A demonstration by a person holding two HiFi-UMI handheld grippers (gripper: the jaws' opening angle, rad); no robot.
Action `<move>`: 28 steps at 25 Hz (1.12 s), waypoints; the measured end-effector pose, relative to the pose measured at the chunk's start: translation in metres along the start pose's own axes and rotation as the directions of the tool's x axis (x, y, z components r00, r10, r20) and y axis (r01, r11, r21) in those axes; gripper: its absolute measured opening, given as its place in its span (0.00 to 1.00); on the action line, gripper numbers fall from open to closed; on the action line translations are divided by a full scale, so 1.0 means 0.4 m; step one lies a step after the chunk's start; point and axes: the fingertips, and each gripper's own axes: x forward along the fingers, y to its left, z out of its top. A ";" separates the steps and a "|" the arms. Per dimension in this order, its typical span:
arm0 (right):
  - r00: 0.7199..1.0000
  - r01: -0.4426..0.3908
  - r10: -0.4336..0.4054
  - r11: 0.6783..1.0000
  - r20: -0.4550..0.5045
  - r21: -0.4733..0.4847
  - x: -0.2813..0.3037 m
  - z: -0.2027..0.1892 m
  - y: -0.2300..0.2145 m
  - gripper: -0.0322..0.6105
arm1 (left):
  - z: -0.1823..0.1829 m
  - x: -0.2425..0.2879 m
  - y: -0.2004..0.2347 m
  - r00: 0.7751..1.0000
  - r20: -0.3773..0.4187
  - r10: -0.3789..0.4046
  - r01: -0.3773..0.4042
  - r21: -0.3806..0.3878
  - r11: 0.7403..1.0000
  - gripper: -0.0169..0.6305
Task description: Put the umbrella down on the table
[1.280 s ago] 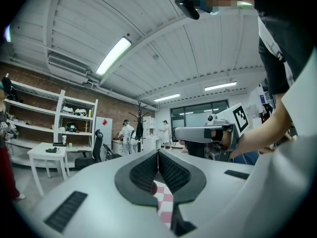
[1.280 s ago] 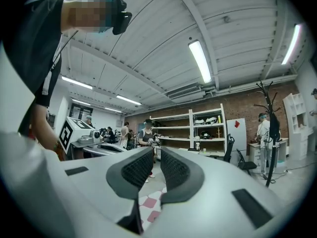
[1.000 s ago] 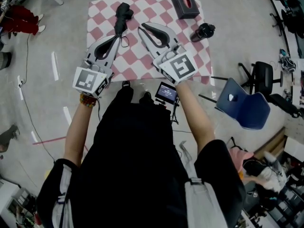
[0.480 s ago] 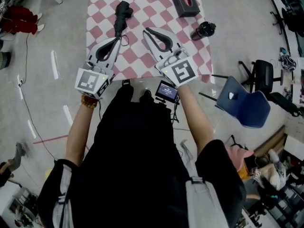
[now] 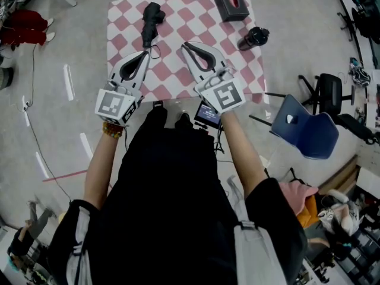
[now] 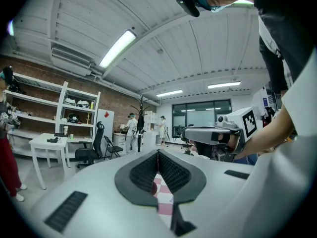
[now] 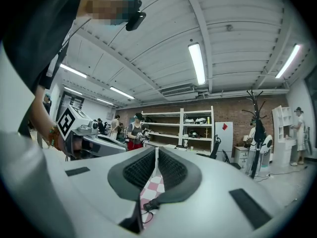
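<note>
Umbrella [image 5: 151, 21], black and folded, lies flat on the pink-and-white checked table [image 5: 178, 16] in the head view, its wrist strap trailing toward the person. The left gripper [image 5: 144, 53] hangs over the table just short of the umbrella's near end, close beside the strap (contact cannot be told from here). The right gripper [image 5: 185, 44] is near the umbrella's right side and apart from it. Farther right of the umbrella, a black box [image 5: 231, 3] with a red opening sits at the table's far edge. A dark bottle [image 5: 253, 38] lies on its side near the right edge.

Left gripper view: the jaws meet at their tips. Only checked cloth shows through the leaf-shaped gap behind them.

Right gripper view: the jaws have just been closing and their tips touch, with nothing gripped between them. Checked cloth again shows below the pads.
</note>
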 end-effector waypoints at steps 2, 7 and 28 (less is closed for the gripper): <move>1.000 0.006 -0.006 1.000 -0.007 0.012 -0.008 -0.010 0.001 0.10 | -0.009 0.001 -0.001 1.000 -0.004 0.001 -0.001 -0.005 1.000 0.05; 0.999 0.009 -0.008 0.999 -0.034 0.036 -0.026 -0.036 0.011 0.10 | -0.025 -0.002 -0.001 1.000 -0.013 0.008 -0.009 -0.018 1.000 0.05; 0.996 0.039 -0.032 0.995 -0.083 0.093 -0.043 -0.095 0.023 0.09 | -0.070 -0.014 0.010 0.998 -0.031 0.046 -0.046 -0.031 0.998 0.05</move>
